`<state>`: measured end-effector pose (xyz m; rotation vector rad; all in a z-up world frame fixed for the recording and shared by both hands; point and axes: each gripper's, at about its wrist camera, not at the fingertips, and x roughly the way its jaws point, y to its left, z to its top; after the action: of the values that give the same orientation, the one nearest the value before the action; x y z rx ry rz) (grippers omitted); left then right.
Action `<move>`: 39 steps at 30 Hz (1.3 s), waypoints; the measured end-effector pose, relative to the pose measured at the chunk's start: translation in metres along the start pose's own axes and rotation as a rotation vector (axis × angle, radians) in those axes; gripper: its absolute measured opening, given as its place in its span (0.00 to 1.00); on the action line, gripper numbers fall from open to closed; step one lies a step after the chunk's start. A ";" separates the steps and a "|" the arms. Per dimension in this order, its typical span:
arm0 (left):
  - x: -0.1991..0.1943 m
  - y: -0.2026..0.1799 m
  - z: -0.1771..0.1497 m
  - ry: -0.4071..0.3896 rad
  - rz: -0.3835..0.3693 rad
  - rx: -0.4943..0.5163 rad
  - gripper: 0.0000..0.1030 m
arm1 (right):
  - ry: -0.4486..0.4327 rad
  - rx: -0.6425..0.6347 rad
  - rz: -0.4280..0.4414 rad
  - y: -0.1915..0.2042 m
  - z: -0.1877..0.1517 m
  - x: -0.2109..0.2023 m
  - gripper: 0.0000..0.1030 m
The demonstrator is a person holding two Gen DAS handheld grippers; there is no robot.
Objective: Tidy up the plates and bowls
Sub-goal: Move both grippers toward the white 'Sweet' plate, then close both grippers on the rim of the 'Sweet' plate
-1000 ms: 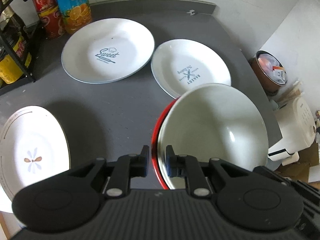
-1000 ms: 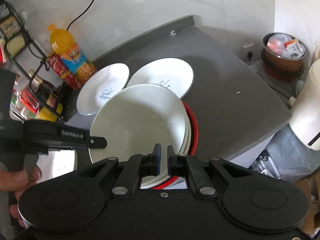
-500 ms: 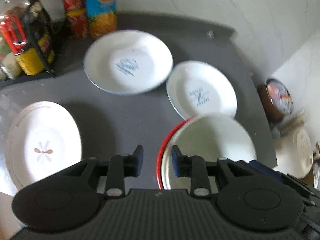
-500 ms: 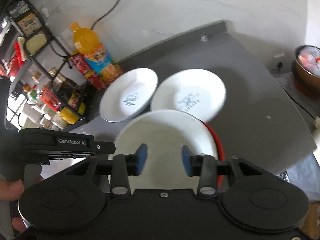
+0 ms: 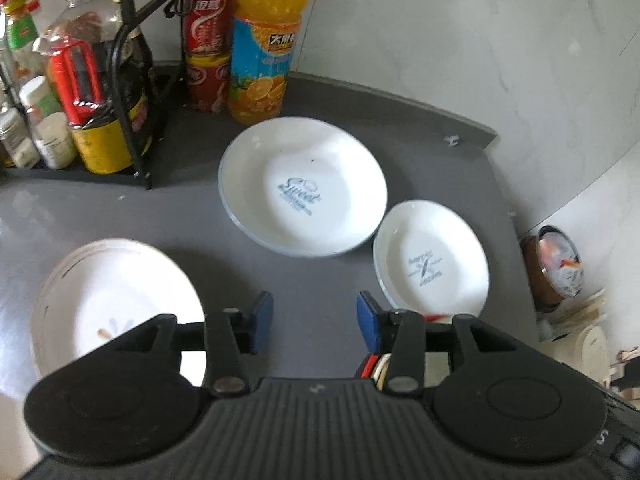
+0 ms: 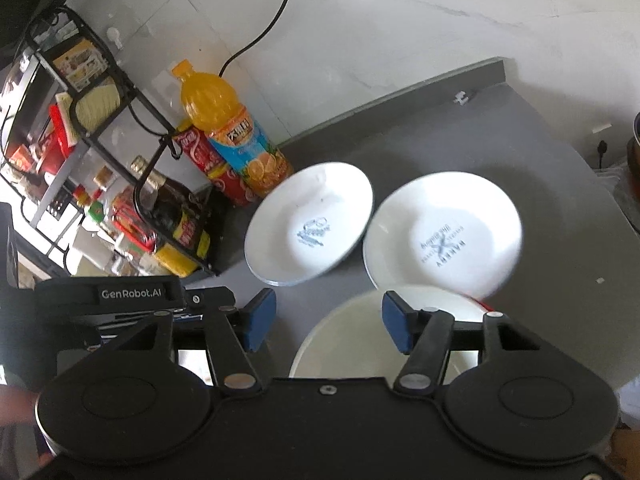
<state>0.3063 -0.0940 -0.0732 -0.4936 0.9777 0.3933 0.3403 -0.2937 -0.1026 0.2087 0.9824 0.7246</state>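
Note:
On the grey counter [image 5: 312, 304] lie a large white "Sweet" plate [image 5: 303, 186], a smaller white "Bakery" plate [image 5: 431, 258] to its right and a white flower plate [image 5: 116, 304] at the near left. A stack of white bowls with a red-rimmed one shows only as a sliver [image 5: 374, 364] behind my left gripper [image 5: 316, 326], which is open and empty above the counter. In the right wrist view the white bowl [image 6: 348, 344] sits below my right gripper [image 6: 324, 322], open and empty. The Sweet plate [image 6: 308, 222] and the Bakery plate [image 6: 442, 234] lie beyond it.
An orange juice bottle [image 5: 266, 40] and red cans [image 5: 204, 46] stand at the back against the wall. A black wire rack [image 5: 80, 92] with bottles fills the back left. The counter edge drops off on the right, where a brown pot [image 5: 554, 270] stands lower down.
Both grippers have opened and let go of the bowl stack, then risen and drawn back. The stack now rests on the counter below them.

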 end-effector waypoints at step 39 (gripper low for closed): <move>0.153 0.094 0.097 0.114 0.029 -0.073 0.43 | 0.210 0.064 -0.186 -0.004 0.132 0.203 0.29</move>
<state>0.4003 0.0518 -0.1795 -0.5737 1.0842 0.4316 0.5198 -0.1462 -0.1694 0.0961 1.2093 0.5527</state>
